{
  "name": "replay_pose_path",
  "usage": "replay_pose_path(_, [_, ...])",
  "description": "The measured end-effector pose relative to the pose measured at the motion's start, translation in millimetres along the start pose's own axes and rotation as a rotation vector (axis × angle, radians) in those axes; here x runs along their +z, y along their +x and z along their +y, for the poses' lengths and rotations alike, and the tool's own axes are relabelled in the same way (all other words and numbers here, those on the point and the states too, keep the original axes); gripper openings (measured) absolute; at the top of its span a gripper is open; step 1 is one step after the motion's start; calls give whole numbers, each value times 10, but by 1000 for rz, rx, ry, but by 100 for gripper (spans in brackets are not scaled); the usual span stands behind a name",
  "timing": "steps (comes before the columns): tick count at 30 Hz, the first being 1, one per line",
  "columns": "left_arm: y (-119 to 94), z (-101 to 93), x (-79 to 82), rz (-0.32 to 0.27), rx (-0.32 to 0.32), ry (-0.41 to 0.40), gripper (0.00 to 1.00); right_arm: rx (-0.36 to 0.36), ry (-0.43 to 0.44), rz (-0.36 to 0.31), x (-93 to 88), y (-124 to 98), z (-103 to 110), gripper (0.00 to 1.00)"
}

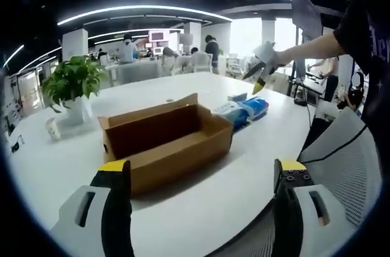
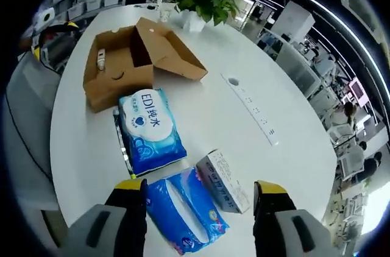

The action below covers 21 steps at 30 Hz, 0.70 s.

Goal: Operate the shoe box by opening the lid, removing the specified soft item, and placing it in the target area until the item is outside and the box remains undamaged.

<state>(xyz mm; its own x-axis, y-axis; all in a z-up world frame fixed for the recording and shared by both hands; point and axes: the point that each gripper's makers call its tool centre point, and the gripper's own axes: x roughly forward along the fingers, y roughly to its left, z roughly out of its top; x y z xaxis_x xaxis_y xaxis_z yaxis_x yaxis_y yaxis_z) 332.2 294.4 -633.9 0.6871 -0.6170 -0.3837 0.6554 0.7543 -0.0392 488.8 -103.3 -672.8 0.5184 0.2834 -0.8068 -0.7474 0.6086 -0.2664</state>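
Observation:
The brown cardboard shoe box (image 1: 164,141) stands open on the white table (image 1: 201,208), its lid (image 2: 167,50) folded back. My left gripper (image 1: 202,167) is open just in front of the box, nothing between its jaws. A blue soft tissue pack (image 2: 149,129) lies on the table beside the box (image 2: 116,71). A second blue pack (image 2: 183,211) and a small white carton (image 2: 222,181) lie below my right gripper (image 2: 201,187), which is open and holds nothing. A hand holds that right gripper (image 1: 258,77) up in the air past the packs (image 1: 247,111).
A potted green plant (image 1: 73,83) and a paper cup (image 1: 53,128) stand at the table's far side. A white power strip (image 2: 250,108) lies on the table. A mesh office chair (image 1: 344,159) stands at the table's edge. People sit at desks in the background.

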Motion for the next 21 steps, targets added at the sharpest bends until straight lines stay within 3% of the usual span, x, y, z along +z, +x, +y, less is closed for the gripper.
replay_pose_path(8, [42, 90, 20, 16, 5, -6, 96, -43, 72, -39, -7, -80, 143, 85])
replay_pose_path(21, [156, 307, 67, 67, 0, 14, 97, -93, 215, -115, -8, -213, 285, 94])
